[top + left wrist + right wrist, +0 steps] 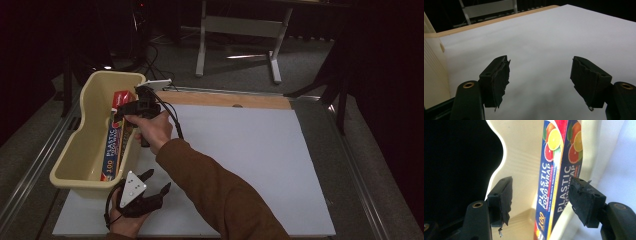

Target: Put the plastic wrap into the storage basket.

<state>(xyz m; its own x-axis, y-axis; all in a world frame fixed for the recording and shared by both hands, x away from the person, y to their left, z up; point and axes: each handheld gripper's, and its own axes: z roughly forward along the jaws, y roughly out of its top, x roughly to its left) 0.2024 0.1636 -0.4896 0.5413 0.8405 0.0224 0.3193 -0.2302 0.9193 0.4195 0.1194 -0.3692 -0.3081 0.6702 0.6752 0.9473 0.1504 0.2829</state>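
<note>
both grippers, left [155, 186] and right [541, 197], gape; food wrap box [554, 177] in tub [75, 150].

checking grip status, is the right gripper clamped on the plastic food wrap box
No: the right gripper has its jaws spread apart around the plastic food wrap box.

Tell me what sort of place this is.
Probably a lab or workshop set up for recording, not a home. A white table stands on grey carpet among dark curtains, cables trail on the floor, and a desk frame stands behind.
</note>
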